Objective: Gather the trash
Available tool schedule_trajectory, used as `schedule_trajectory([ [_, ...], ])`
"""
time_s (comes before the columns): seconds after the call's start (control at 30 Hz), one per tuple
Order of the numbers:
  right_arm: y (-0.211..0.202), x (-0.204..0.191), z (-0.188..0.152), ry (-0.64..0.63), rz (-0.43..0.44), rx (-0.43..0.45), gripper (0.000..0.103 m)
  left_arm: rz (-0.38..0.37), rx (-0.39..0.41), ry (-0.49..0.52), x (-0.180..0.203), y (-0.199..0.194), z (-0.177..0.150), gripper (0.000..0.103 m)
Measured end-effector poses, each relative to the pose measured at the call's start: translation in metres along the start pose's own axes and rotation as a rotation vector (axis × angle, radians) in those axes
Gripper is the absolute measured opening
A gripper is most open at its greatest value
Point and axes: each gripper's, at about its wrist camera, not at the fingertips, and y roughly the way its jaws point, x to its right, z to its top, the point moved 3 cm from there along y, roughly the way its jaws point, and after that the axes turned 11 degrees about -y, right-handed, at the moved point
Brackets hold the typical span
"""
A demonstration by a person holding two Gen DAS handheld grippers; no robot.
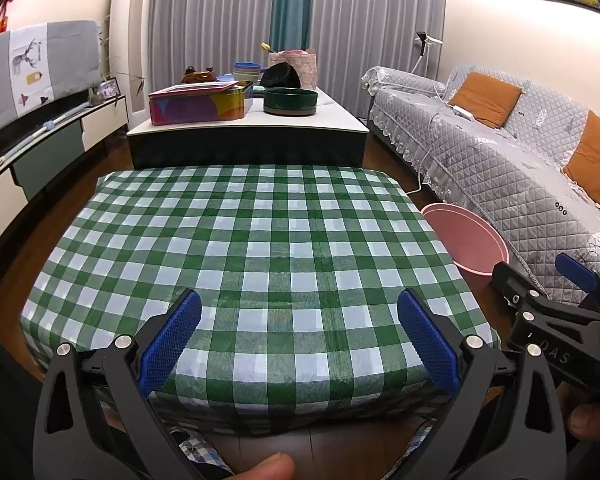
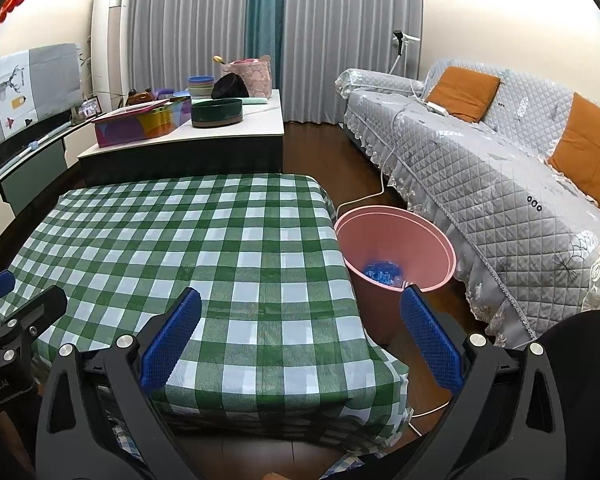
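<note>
two hand-held grippers hang over the near edge of one counter [image 1: 260, 248] covered in green-and-white check. we hold the left hand-held gripper [image 1: 300, 340] with its blue pads spread wide and nothing between them; the right hand-held gripper [image 2: 300, 340] is just as wide and just as empty. one pink bin [image 2: 396, 248] stands on the floor between the counter's right side and the grey sofa [image 2: 500, 184], and one clump of blue trash [image 2: 382, 272] lies at its bottom. we count two orange cushions [image 2: 466, 90] on the sofa.
</note>
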Motion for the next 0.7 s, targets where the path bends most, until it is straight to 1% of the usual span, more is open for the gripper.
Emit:
schedule_trajectory([
  [0.7, -0.0005, -0.0004, 0.0001, -0.002, -0.002, 0.004, 0.098, -0.01, -0.012, -0.009, 0.0031, 0.0023, -0.0007, 0.095],
])
